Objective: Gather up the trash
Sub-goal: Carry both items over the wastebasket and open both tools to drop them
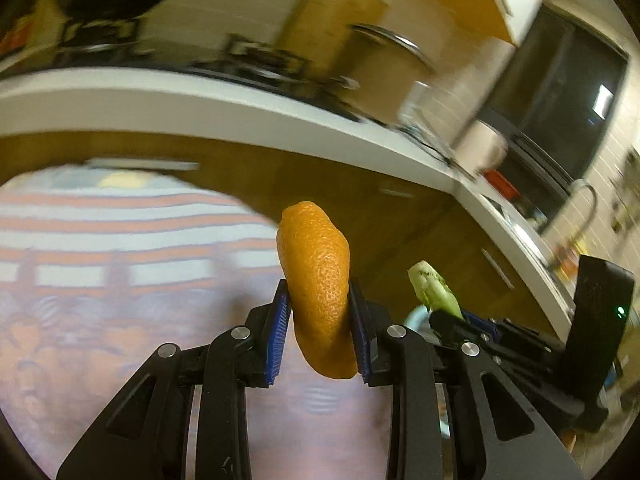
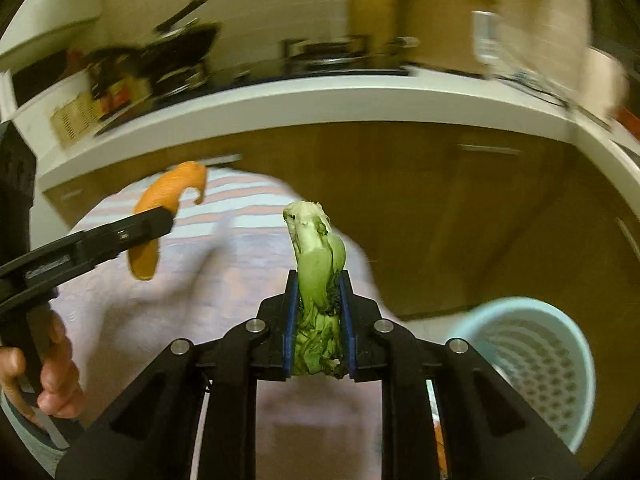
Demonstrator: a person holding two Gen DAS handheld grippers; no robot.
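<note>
A: What does the left claw [image 1: 320, 320] have?

B: It is pinching an orange peel [image 1: 318, 292] between its blue pads [image 1: 280, 336]; the peel stands roughly upright, its upper end rising past the fingertips and its lower end hanging below them; in the right wrist view the same peel [image 2: 160, 216] shows at the left, curled at the top, held in the air over a striped cloth [image 2: 240, 200].

A: And the right claw [image 2: 318, 320]?

B: Pressed onto a green vegetable stub [image 2: 318, 272]; the pale cut end points away from the camera, and the crumpled leafy part sits between the pads; from the left wrist view the stub [image 1: 432, 290] pokes up just right of the left claw, near it but not touching.

A: Where is the bin?

B: A pale blue perforated basket [image 2: 532, 360] sits low on the right in the right wrist view, near the right claw and partly behind its finger; both scraps are outside it.

A: Anything else?

B: A white counter [image 2: 320, 96] curves across the far side with brown cabinet doors [image 2: 440, 200] below; a pot [image 2: 436, 20] and dark pans [image 2: 176, 52] stand on it, all blurred; a bare hand [image 2: 44, 376] grips the left handle at the near left.
</note>
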